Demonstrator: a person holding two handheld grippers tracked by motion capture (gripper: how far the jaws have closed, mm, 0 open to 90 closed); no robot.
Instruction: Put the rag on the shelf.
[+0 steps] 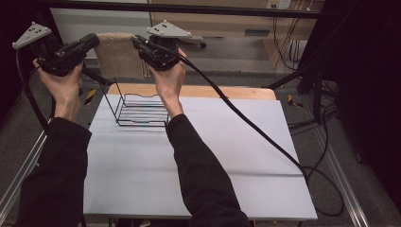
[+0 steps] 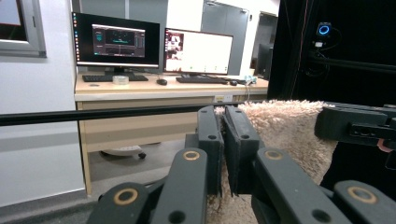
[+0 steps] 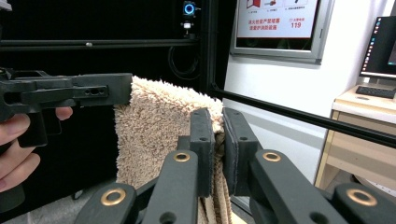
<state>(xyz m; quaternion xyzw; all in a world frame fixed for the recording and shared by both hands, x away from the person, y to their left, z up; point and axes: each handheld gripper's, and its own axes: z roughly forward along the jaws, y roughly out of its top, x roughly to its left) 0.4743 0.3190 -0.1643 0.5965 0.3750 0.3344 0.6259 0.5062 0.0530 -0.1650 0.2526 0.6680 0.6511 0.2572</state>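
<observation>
A beige fluffy towel (image 1: 119, 55) hangs spread in the air between my two grippers, high above the far left of the table. My left gripper (image 1: 96, 41) is shut on its upper left corner. My right gripper (image 1: 137, 43) is shut on its upper right corner. In the left gripper view the jaws pinch the towel (image 2: 285, 126) edge, with my left gripper (image 2: 223, 140) closed tight. The right gripper view has the towel (image 3: 156, 126) hanging down, my right gripper (image 3: 218, 144) clamped on its corner, and the other gripper (image 3: 93, 93) holding the far corner.
A black wire basket (image 1: 139, 111) stands on the white table (image 1: 198, 161) below the towel, near the far left. A wooden board edge (image 1: 227, 92) runs along the table's back. Cables trail off the right side. A desk with monitors (image 2: 154, 46) stands beyond.
</observation>
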